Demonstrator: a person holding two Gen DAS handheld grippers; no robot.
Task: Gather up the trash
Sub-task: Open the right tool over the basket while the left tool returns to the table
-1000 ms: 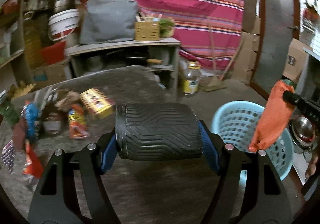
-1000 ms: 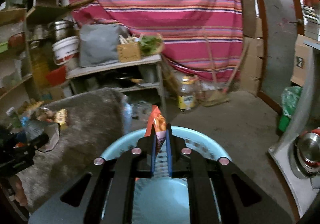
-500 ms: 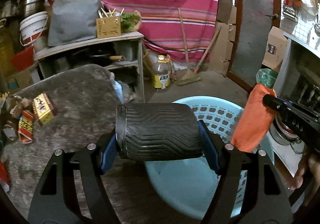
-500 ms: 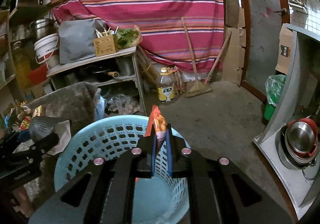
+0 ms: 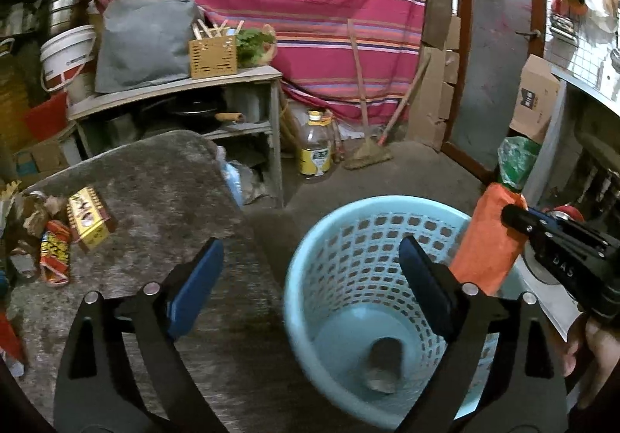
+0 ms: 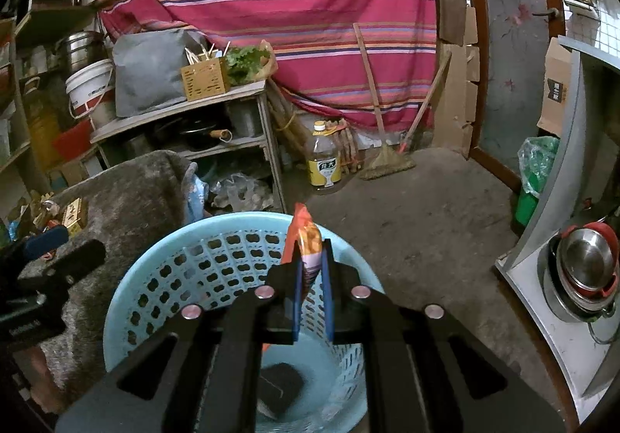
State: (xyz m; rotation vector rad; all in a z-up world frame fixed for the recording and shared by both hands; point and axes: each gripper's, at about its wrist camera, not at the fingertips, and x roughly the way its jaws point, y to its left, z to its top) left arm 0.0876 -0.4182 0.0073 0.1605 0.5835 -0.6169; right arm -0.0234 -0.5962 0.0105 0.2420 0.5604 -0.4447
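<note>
One dark cup (image 5: pixel 381 365) lies at the bottom of the light blue basket (image 5: pixel 348 224), blurred in the left wrist view. The left gripper (image 5: pixel 310 278) hangs over the near rim; its jaws have just been opening and stand wide with nothing between them. The right gripper (image 6: pixel 310 270) has its jaws pressed together on an orange snack wrapper (image 6: pixel 306 235) above the basket. More wrappers (image 5: pixel 56 255) and what seems a yellow box (image 5: pixel 89 218) lie at the left edge of the grey table (image 5: pixel 162 185).
</note>
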